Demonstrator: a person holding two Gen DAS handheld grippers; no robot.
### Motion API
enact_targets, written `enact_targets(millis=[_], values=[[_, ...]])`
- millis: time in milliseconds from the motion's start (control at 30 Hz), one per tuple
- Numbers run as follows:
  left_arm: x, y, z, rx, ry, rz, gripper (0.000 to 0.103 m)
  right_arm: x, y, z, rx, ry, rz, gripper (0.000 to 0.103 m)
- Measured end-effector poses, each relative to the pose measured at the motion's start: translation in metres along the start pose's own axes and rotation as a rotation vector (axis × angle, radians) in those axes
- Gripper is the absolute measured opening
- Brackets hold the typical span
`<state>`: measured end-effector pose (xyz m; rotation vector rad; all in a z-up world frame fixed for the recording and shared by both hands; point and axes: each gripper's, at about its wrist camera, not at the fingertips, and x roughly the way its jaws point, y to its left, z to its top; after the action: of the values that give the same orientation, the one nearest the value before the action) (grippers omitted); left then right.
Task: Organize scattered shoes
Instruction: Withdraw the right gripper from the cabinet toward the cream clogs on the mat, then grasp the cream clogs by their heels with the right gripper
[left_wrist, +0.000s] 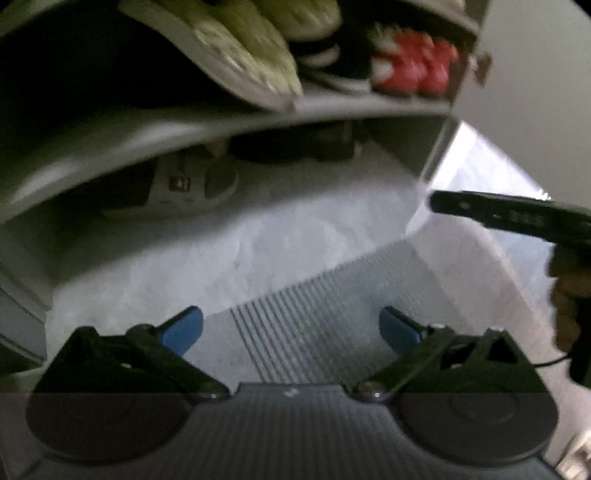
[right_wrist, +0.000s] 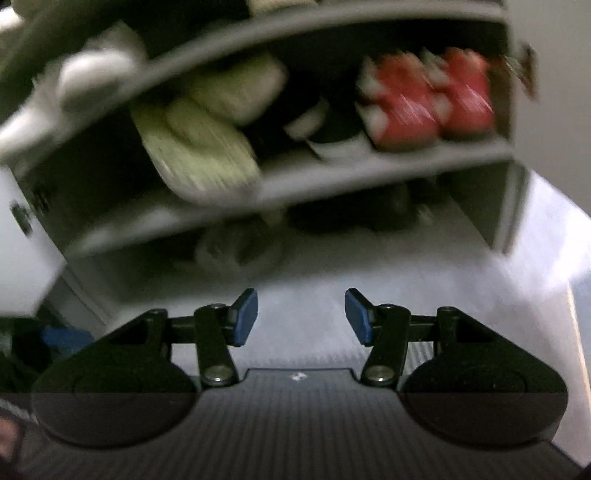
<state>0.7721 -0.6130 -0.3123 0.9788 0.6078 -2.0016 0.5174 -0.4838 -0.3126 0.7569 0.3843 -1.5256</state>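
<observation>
No text or label can be read.

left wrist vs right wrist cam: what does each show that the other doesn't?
Left wrist only: a ribbed mat on the floor, and the right tongs reaching in from the right edge. Right wrist only: a blurred white shoe on a higher shelf. Both: the red shoes, the green slippers, the grey shoe rack, with each camera's own tongs open and empty.

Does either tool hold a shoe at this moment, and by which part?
Nothing is held. The left tool and the right tool are both open with only floor between their pads.
</observation>
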Motion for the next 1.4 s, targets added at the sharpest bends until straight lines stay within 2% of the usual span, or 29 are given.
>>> enact_targets(millis=[33, 100, 200, 267, 400, 467, 533, 600, 667, 700, 767, 800, 867, 967, 1000, 1067, 1100, 1167, 1233, 1333, 1367, 1400], values=[[0.006, -0.003, -0.005, 0.006, 0.018, -0.002, 0.102, -0.007, -0.012, -0.015, 0.007, 0.014, -0.025, 0.056], [0.018, -0.009, -0.023, 0.004, 0.085, -0.052, 0.102, -0.019, -0.031, -0.033, 0.016, 0.039, -0.073, 0.055], [0.024, -0.015, -0.036, 0.029, 0.123, -0.086, 0.102, -0.040, -0.057, -0.055, 0.045, 0.073, -0.153, 0.055], [0.025, -0.017, -0.049, 0.058, 0.161, -0.122, 0.102, -0.060, -0.078, -0.075, 0.108, 0.100, -0.228, 0.055], [0.034, -0.015, -0.072, 0.089, 0.229, -0.129, 0.102, -0.113, -0.123, -0.126, 0.277, 0.146, -0.409, 0.055], [0.040, -0.010, -0.077, 0.070, 0.259, -0.133, 0.102, -0.148, -0.140, -0.154, 0.376, 0.196, -0.527, 0.055], [0.044, -0.004, -0.077, 0.041, 0.280, -0.135, 0.102, -0.182, -0.148, -0.178, 0.448, 0.238, -0.642, 0.062], [0.047, -0.004, -0.075, 0.026, 0.283, -0.140, 0.102, -0.224, -0.142, -0.205, 0.501, 0.261, -0.789, 0.071], [0.052, -0.003, -0.074, -0.001, 0.288, -0.153, 0.102, -0.267, -0.136, -0.233, 0.583, 0.271, -0.955, 0.071], [0.054, -0.003, -0.074, -0.012, 0.291, -0.160, 0.102, -0.282, -0.137, -0.244, 0.643, 0.266, -1.019, 0.072], [0.057, -0.007, -0.075, -0.019, 0.295, -0.172, 0.102, -0.318, -0.146, -0.277, 0.895, 0.233, -1.172, 0.082], [0.058, -0.009, -0.075, -0.013, 0.298, -0.181, 0.102, -0.328, -0.149, -0.291, 1.001, 0.209, -1.194, 0.082], [0.058, -0.013, -0.075, -0.002, 0.300, -0.188, 0.102, -0.351, -0.157, -0.328, 1.247, 0.143, -1.199, 0.082], [0.057, -0.014, -0.077, 0.007, 0.301, -0.176, 0.102, -0.353, -0.163, -0.341, 1.271, 0.183, -1.145, 0.082], [0.057, -0.013, -0.077, 0.001, 0.302, -0.171, 0.102, -0.352, -0.169, -0.345, 1.270, 0.210, -1.103, 0.082], [0.059, -0.007, -0.078, -0.035, 0.314, -0.163, 0.102, -0.343, -0.191, -0.349, 1.262, 0.375, -0.952, 0.082], [0.061, -0.004, -0.079, -0.053, 0.320, -0.161, 0.102, -0.340, -0.199, -0.351, 1.267, 0.438, -0.904, 0.082], [0.061, -0.001, -0.078, -0.068, 0.322, -0.161, 0.102, -0.334, -0.211, -0.354, 1.310, 0.527, -0.783, 0.082], [0.060, 0.000, -0.077, -0.069, 0.315, -0.163, 0.102, -0.321, -0.232, -0.360, 1.382, 0.689, -0.562, 0.082], [0.059, 0.000, -0.077, -0.066, 0.312, -0.170, 0.102, -0.311, -0.246, -0.361, 1.396, 0.764, -0.440, 0.084], [0.059, 0.001, -0.076, -0.067, 0.312, -0.172, 0.102, -0.309, -0.248, -0.362, 1.404, 0.778, -0.423, 0.084], [0.059, 0.001, -0.076, -0.069, 0.312, -0.172, 0.102, -0.306, -0.249, -0.362, 1.401, 0.795, -0.415, 0.078]])
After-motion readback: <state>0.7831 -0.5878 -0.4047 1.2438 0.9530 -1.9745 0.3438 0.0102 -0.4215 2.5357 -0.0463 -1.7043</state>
